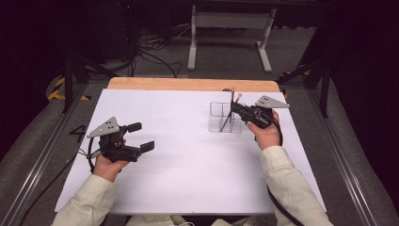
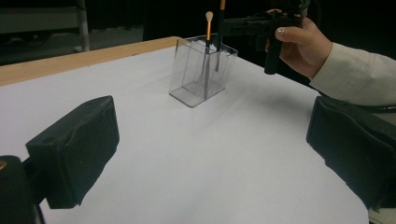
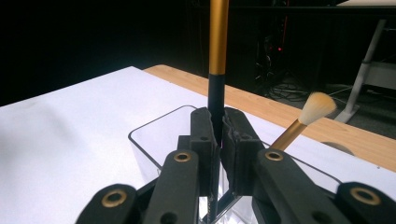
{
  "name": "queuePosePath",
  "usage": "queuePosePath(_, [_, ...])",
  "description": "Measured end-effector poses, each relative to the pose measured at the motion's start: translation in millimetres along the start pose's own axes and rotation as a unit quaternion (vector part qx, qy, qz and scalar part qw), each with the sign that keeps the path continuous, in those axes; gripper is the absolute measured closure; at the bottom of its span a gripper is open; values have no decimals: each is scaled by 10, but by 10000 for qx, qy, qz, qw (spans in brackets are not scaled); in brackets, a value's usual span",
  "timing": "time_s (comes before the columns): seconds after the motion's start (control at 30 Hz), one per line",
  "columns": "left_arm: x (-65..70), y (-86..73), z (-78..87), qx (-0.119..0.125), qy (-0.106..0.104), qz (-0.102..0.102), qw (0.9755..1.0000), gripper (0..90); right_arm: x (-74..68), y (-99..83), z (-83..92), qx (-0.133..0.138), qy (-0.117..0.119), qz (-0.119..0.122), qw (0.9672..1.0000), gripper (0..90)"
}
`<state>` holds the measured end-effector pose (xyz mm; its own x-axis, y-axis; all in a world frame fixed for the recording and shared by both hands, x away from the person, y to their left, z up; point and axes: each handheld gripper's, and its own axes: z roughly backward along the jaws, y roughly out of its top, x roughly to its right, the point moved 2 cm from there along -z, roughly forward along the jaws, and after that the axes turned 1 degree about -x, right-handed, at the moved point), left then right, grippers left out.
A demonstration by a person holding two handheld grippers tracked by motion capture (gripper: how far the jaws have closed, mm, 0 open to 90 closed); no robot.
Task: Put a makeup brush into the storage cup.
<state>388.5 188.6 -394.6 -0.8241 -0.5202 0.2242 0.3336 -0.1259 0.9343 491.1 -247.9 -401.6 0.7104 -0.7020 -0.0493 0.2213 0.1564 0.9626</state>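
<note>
Our right gripper pinches a makeup brush upright over the clear organizer on the table. Light, stiff, slick handle: we judge the black lower shaft grips best. Left gripper fingers wide, empty.

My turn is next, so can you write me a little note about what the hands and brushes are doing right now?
Right tool: shut on the black-and-gold brush, held upright over the clear holder.
Left tool: open, holding nothing, over the white table, well apart from the holder.
Done: one fluffy brush already leans inside the holder.
Left: probably lower the held brush in, then let go.
</note>
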Motion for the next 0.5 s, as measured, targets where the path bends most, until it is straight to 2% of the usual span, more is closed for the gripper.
queuePosePath(0.17, [3, 2, -3, -1, -19, 5, 10000, 32, -2, -9, 4, -59, 13, 10, 10000, 829])
queuePosePath(0.2, [0, 4, -2, 6, -8, -6, 10000, 32, -1, -10, 6, -78, 8, 8, 10000, 801])
queuePosePath(0.3, [2, 8, -1, 12, -17, -8, 10000, 32, -3, -1, 16, -36, -52, -153, 9999, 586])
queuePosePath(0.37, [3, 10, -1, 14, -7, -13, 10000, 32, -8, 15, 34, 13, -48, -186, 9998, 489])
queuePosePath(0.47, [2, 10, -3, 16, -7, -11, 10000, 32, -16, 42, 78, 94, -66, -187, 9998, 404])
queuePosePath(0.5, [1, 9, -3, 11, -4, -9, 10000, 32, -16, 42, 78, 94, -66, -187, 9998, 404])
